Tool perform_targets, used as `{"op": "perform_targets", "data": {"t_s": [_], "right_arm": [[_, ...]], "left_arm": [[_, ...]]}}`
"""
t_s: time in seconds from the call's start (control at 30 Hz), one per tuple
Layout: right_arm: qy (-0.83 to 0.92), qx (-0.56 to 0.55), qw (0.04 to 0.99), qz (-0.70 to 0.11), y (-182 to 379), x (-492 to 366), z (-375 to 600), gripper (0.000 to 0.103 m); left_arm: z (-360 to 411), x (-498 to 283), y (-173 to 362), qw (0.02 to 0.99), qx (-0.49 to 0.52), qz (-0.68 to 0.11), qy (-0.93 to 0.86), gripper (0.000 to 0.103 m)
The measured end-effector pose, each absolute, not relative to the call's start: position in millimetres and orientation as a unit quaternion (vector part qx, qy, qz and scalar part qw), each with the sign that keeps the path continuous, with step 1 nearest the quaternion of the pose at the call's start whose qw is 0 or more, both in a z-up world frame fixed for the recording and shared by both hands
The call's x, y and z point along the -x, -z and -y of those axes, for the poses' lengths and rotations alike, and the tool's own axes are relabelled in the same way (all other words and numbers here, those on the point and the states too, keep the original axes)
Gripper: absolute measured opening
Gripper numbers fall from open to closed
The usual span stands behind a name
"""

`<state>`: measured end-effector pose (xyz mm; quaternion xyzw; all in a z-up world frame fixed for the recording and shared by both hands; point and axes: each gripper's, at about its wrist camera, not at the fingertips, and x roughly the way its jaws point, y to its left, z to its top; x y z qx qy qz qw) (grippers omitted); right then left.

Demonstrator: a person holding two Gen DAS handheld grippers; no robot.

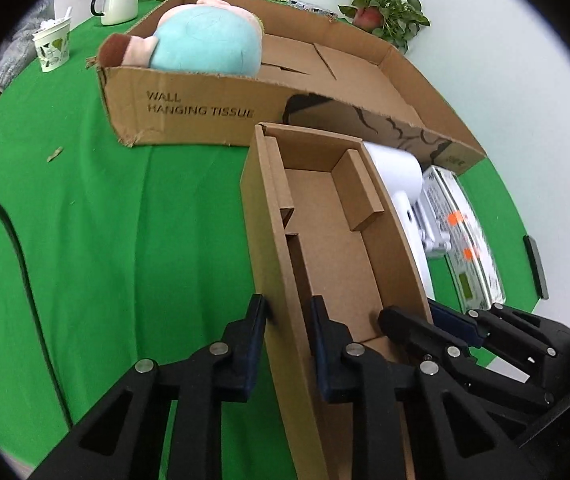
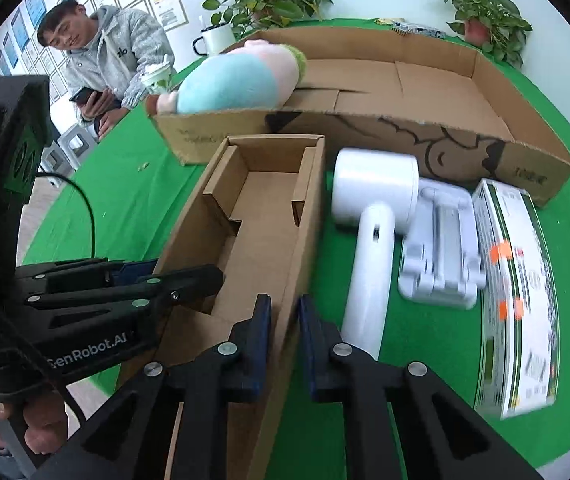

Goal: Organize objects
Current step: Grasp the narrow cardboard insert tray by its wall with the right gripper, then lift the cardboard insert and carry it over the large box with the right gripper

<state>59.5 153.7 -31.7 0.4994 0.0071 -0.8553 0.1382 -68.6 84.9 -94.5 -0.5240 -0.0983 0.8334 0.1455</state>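
Observation:
A small open brown cardboard box [image 1: 325, 232] is held between both grippers above the green table. My left gripper [image 1: 289, 320] is shut on the box's left wall. My right gripper [image 2: 285, 320] is shut on its right wall [image 2: 301, 232]; it also shows in the left wrist view [image 1: 417, 320]. The left gripper shows in the right wrist view [image 2: 189, 276]. The box is empty inside. Beyond it lies a large shallow cardboard tray [image 1: 205, 108] [image 2: 445, 136] holding a blue and pink plush toy [image 1: 209, 40] [image 2: 237, 80].
Right of the box lie a white handheld device [image 2: 369, 216] [image 1: 401, 176], a white plastic stand [image 2: 441, 248] and a green-and-white packet [image 2: 517, 288] [image 1: 465, 236]. A mug [image 1: 119, 0], a paper cup [image 1: 53, 46] and potted plants [image 1: 385, 4] stand at the back. A seated man [image 2: 101, 56] is at the left.

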Motion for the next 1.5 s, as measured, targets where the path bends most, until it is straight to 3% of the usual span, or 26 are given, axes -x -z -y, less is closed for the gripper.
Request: {"op": "perform_targets", "data": {"t_s": [0.23,0.5,0.77,1.0,1.27,1.5], "right_arm": [[0.848,-0.511,0.145,0.003,39,-50,-145,0.018],[0.864,-0.482,0.144,0.0,26,-58,-143,0.015],[0.928,-0.335,0.161,-0.008,-84,-64,-135,0.014],[0.958,-0.243,0.15,-0.016,-183,-43,-144,0.014],[0.964,-0.24,0.118,0.0,-249,21,-172,0.014],[0.956,-0.272,0.108,0.026,-257,106,-201,0.013]], "left_arm": [[-76,65,94,0.134,0.523,0.112,-0.834,0.02],[-78,58,70,0.11,0.496,0.082,-0.858,0.015],[-70,50,-49,0.086,0.357,0.051,-0.929,0.014],[-91,88,-148,0.102,0.272,0.017,-0.957,0.014],[-122,167,-200,0.123,0.274,-0.019,-0.954,0.014],[-139,225,-190,0.129,0.307,-0.036,-0.942,0.014]]}}
